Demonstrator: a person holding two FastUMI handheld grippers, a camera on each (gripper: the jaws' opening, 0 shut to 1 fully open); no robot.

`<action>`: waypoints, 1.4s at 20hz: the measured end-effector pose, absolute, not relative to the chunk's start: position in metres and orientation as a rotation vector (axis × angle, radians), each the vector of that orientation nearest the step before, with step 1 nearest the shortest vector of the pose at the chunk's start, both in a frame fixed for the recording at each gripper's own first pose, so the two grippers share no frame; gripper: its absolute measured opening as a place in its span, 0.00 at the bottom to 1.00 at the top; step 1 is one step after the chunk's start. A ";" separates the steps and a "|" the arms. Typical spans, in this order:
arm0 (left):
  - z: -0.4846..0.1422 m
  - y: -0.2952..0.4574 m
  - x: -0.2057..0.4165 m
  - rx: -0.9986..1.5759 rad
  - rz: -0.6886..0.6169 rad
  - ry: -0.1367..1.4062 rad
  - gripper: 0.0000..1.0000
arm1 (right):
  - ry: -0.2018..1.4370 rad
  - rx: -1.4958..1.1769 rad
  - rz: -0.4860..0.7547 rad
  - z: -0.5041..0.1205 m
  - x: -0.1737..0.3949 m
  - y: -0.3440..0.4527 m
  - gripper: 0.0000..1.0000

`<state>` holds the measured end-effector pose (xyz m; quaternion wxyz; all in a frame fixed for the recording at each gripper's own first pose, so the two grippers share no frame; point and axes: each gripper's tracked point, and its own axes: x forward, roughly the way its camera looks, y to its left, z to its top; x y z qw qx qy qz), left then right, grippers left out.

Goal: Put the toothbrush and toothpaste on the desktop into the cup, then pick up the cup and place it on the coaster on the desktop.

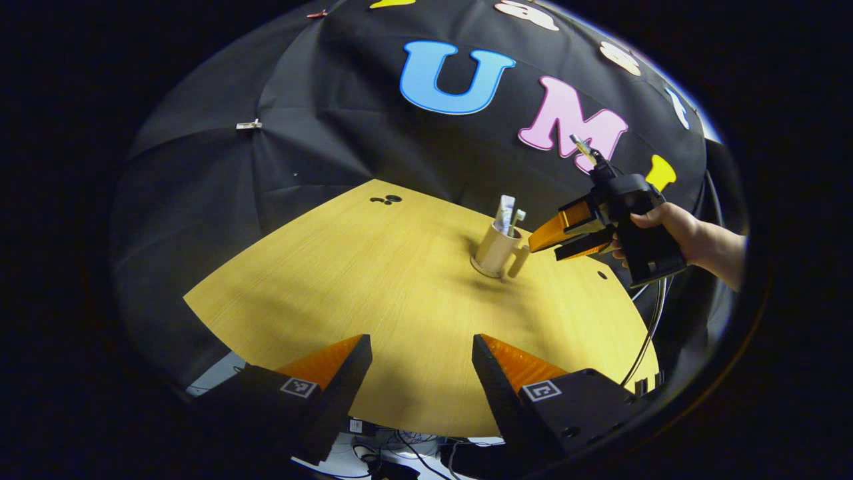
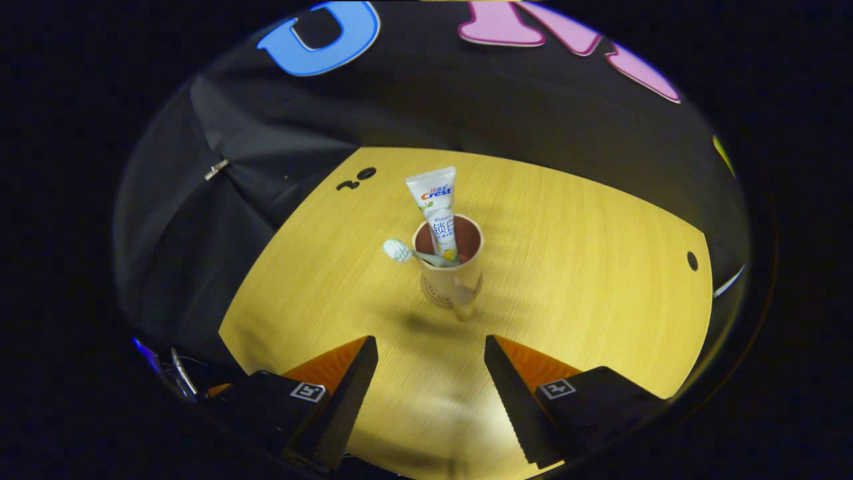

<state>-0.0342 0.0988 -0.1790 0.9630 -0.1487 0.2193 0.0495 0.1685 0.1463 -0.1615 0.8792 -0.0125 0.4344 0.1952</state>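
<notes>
One desk (image 2: 566, 280), yellow wood grain, and pretty much everything sits relative to the one cup (image 2: 450, 270) standing upright on it, roughly mid-desk. The cup is tan with a darker reddish inside and a single handle, which in the right gripper view points toward the camera. In the left gripper view there's a round rim peeking out under the cup's base that might be the coaster, but I honestly can't tell. Two grippers total. The right gripper (image 2: 430, 363) is near the cup on its handle side with its jaws spread wide and nothing between them; from the left gripper view you can see it (image 1: 543, 245) coming in from the cup's right with a hand (image 1: 670, 227) wrapped around its body, fingertips just beside the handle, can't tell if they're touching it. The left gripper (image 1: 421, 363) is well back from the cup, near the desk edge, jaws also wide and holding nothing. Inside the cup: one toothpaste (image 2: 436, 210) tube, white, standing cap-down and sticking up well above the rim, and one toothbrush (image 2: 413, 254), handle in the cup, pale bristle head hanging out over the rim to the cup's left in the right gripper view. A few small dark holes in the desk: a little cluster (image 2: 356, 179) behind the cup, one lone hole (image 2: 692, 261) off to its right.
</notes>
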 end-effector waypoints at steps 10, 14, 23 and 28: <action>-0.090 0.054 -0.043 -0.165 -0.038 0.279 0.96 | 0.538 0.056 0.190 -0.066 0.042 0.063 0.99; -0.040 0.023 -0.054 -0.085 -0.114 0.157 0.96 | 0.399 0.079 0.098 -0.038 -0.016 0.039 0.98; -0.005 -0.031 -0.087 -0.030 -0.247 0.044 0.96 | 0.219 0.134 -0.059 -0.027 -0.090 0.021 0.98; -0.017 -0.030 -0.088 -0.022 -0.265 0.063 0.96 | 0.239 0.127 -0.043 -0.039 -0.095 0.028 0.98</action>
